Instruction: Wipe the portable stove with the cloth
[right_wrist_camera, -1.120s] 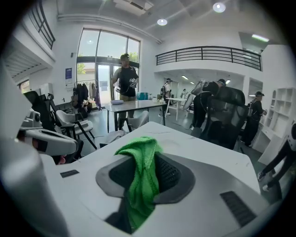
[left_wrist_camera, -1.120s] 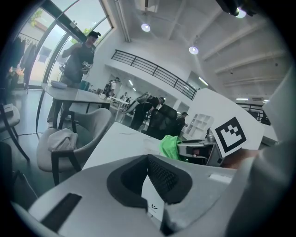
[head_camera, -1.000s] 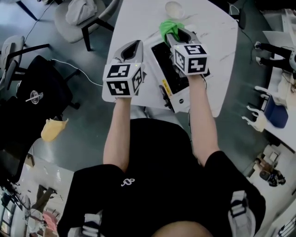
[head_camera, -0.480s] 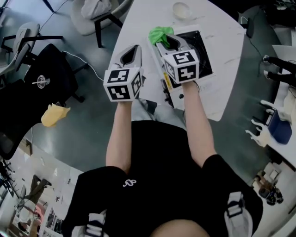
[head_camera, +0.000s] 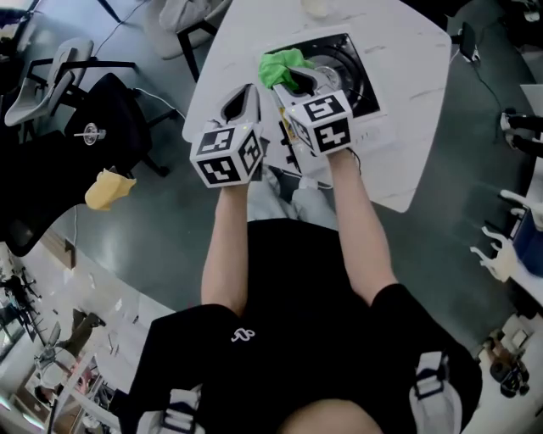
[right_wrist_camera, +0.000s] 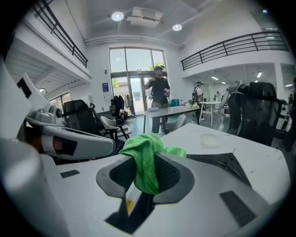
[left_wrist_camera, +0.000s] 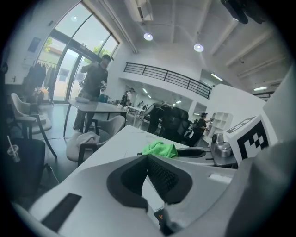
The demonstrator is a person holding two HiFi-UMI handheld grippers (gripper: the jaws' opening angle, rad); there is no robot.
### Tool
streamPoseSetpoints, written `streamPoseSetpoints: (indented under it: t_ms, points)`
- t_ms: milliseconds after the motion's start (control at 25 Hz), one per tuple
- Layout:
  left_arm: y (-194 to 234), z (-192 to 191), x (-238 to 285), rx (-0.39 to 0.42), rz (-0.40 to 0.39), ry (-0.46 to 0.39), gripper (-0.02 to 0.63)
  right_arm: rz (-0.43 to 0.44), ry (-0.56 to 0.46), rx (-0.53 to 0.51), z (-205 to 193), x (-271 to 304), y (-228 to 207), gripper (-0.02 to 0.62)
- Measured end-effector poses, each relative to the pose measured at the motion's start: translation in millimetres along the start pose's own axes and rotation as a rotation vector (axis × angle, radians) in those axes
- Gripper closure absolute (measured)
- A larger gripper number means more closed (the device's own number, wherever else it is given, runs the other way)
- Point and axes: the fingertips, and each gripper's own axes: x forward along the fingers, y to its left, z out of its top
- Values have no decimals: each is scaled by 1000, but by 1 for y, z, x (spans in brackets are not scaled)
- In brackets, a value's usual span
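While the right gripper (right_wrist_camera: 149, 163) has its jaws closed on the green cloth (right_wrist_camera: 141, 147), a fold of it hangs down between the pads and the rest bunches over the tips, so the tool for the job is already in hand. Just beyond those tips and to their right lies the portable stove (head_camera: 352, 63), its black top and round burner ring facing up; the cloth sits over the stove's corner nearest to this gripper, but I cannot tell if it really presses on the surface or only hovers. I judge that the picking up is done and the wiping is at most started — most of the top, to the right of the gripper and further from it, is not yet under the cloth, and no dirt is visible to say what is clean. Close beside it on the left, the left gripper (left_wrist_camera: 148, 159) has its jaws together with nothing between them, over the white table (head_camera: 416, 127) and off the stove. By count: two grippers, one cloth, one stove, one table — and one pale round dish (head_camera: 316, 7) far beyond the cloth.
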Motion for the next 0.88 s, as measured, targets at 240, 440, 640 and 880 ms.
streamPoseSetpoints:
  t_ms: [240,440,640,880]
  points:
    - [-19,-12,-25,21,72,-29,606,70,-6,32,-27,-26,24,502]
    - [-41,-29,-40,9,95,-43,606,121,3,29,-48,-48,34,502]
    - [-53,-51,-55,-10,114,-53,606,150,-29,20,-57,-69,42,503]
    - [-65,-62,-55,-25,108,-50,606,152,-86,32,-57,-89,33,505]
